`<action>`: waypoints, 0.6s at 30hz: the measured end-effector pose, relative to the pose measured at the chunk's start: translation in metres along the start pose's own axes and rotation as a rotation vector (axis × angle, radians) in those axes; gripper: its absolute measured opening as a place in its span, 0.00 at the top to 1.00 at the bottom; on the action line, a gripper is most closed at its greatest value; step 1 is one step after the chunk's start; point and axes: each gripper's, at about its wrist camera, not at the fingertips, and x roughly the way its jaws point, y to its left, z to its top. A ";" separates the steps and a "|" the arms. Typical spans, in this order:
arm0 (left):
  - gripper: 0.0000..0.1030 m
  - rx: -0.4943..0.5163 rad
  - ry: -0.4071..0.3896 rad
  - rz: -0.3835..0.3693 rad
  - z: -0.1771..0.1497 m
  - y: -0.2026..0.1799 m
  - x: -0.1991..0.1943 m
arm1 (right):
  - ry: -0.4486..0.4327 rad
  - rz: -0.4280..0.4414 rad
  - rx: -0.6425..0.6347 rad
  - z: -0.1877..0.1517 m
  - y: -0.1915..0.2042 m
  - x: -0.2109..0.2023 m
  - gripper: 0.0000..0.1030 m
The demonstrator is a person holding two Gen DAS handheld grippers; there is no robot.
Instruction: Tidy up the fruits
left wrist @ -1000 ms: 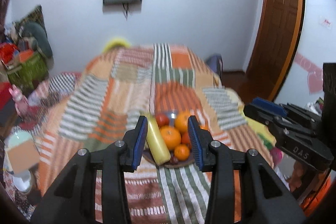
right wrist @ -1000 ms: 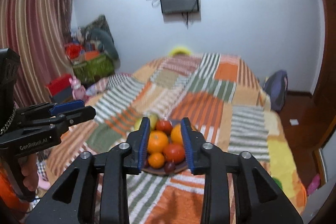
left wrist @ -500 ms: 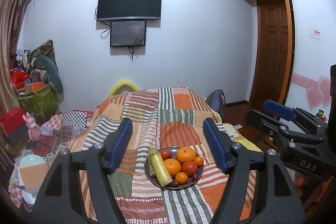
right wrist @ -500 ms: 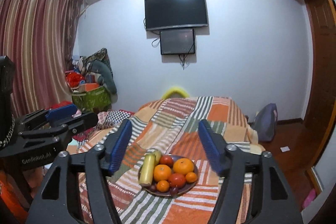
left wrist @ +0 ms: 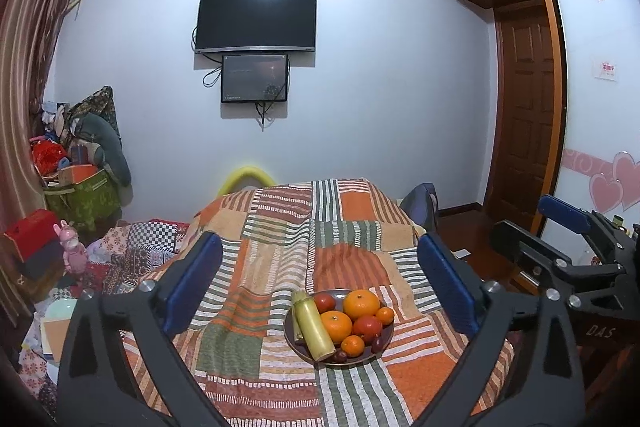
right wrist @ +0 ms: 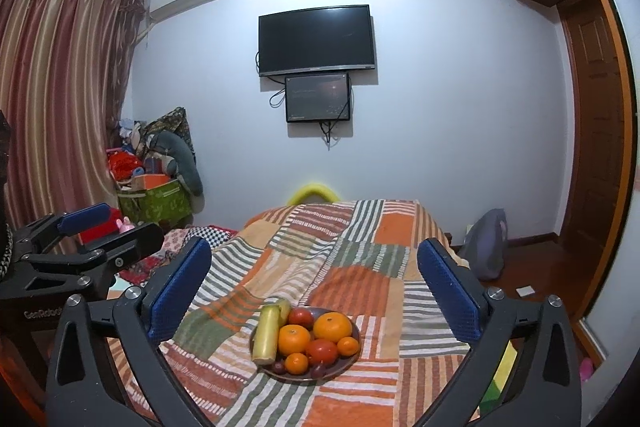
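The bed (left wrist: 344,227), under its striped patchwork blanket (right wrist: 360,267), fills the room ahead of me, and the plate (left wrist: 382,345) sits on it near the foot end. Both my claws hang well back from it and above: my left claw (left wrist: 320,287) is spread wide with nothing between its blue pads, and my right claw (right wrist: 314,285) is just as wide and just as empty.

All the fruit lies gathered on the plate: a long yellow-green stalk (left wrist: 314,325) along the left side, two large oranges (right wrist: 335,327) in the middle, red tomato-like fruits (right wrist: 322,351), small tangerines (right wrist: 297,363) and dark dates at the near rim.

I judge this fits either fruit waiting to be sorted off the plate or a plate already filled; I cannot tell which. Any reach would call for a long descent and careful aim, as the pieces touch.
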 end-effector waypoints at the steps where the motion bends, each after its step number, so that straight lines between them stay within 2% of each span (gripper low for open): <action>1: 0.03 0.001 -0.001 0.002 0.000 0.000 0.000 | 0.000 -0.001 0.001 0.000 0.000 0.000 0.00; 18: 0.00 -0.010 0.000 0.001 0.000 0.000 0.001 | 0.003 -0.007 0.009 -0.002 -0.003 -0.003 0.00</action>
